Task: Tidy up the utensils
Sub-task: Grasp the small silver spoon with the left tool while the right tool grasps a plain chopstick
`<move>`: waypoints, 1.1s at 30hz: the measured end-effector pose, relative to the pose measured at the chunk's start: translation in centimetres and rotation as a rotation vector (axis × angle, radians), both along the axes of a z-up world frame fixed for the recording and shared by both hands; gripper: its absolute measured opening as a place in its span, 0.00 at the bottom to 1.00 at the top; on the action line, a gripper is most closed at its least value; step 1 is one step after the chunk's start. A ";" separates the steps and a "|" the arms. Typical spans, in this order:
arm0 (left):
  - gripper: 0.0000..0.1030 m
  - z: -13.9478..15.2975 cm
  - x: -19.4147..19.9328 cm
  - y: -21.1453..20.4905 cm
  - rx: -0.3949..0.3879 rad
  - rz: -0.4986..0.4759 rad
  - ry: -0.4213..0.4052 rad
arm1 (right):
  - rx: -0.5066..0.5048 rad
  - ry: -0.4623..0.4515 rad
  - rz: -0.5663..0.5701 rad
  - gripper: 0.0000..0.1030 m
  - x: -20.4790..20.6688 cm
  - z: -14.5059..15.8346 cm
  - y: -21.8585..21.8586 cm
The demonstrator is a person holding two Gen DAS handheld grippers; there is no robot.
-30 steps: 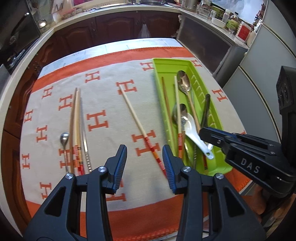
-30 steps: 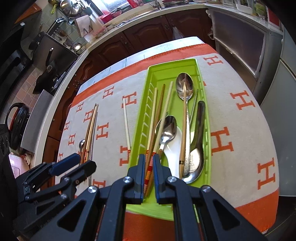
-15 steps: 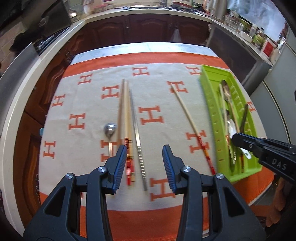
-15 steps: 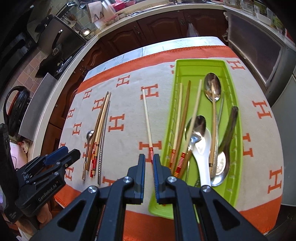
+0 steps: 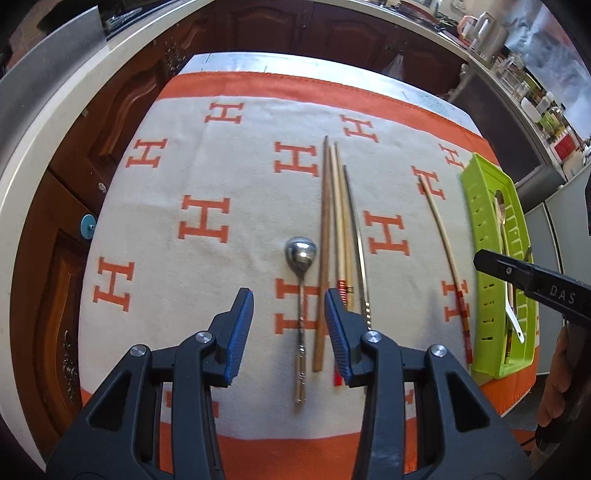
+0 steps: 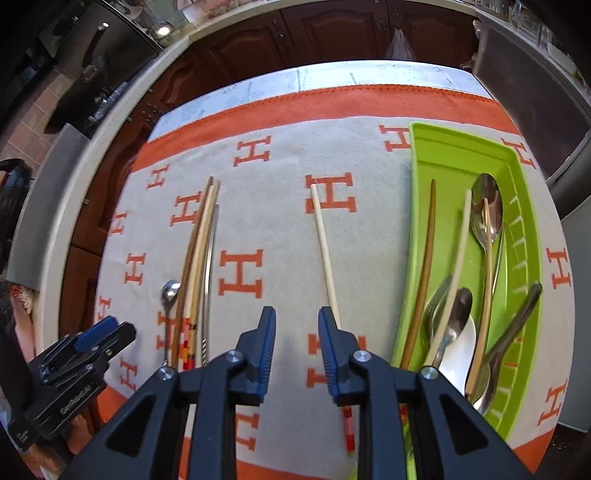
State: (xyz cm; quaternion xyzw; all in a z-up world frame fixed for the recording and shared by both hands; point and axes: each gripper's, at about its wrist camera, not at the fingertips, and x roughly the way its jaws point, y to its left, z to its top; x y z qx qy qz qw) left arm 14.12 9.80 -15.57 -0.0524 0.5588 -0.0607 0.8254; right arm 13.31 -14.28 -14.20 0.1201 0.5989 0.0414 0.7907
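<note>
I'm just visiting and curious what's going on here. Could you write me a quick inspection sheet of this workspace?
Surface: cloth with orange H pattern and orange border, covering a counter.
Job's things: small spoon and grouped chopsticks lying side by side on the cloth; single chopstick alone; green tray already holding spoons and chopsticks.
Clutter: nothing seen on the cloth.
Grippers: left gripper open above the small spoon's handle; right gripper jaws just been opening, empty, beside the single chopstick.
Cables: nothing seen.
Surroundings: dark wooden cabinets, kitchen counters.

R hand-held gripper (image 6: pixel 297 350) just opening, empty, beside lone chopstick (image 6: pixel 325 251).
</note>
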 end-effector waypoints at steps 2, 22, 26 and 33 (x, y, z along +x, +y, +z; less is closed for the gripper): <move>0.36 -0.6 0.8 0.4 -0.014 -0.011 0.021 | -0.033 0.034 -0.002 0.23 1.3 -1.0 0.3; 0.36 -3.9 3.9 0.3 -0.095 -0.038 0.134 | -0.050 0.145 0.070 0.05 3.1 -5.0 2.4; 0.36 -4.9 4.3 0.3 -0.122 -0.007 0.149 | -0.019 0.135 0.067 0.05 2.5 -5.0 2.7; 0.36 -5.5 5.4 0.0 -0.199 0.040 0.131 | 0.033 0.121 0.043 0.05 2.0 -4.9 2.0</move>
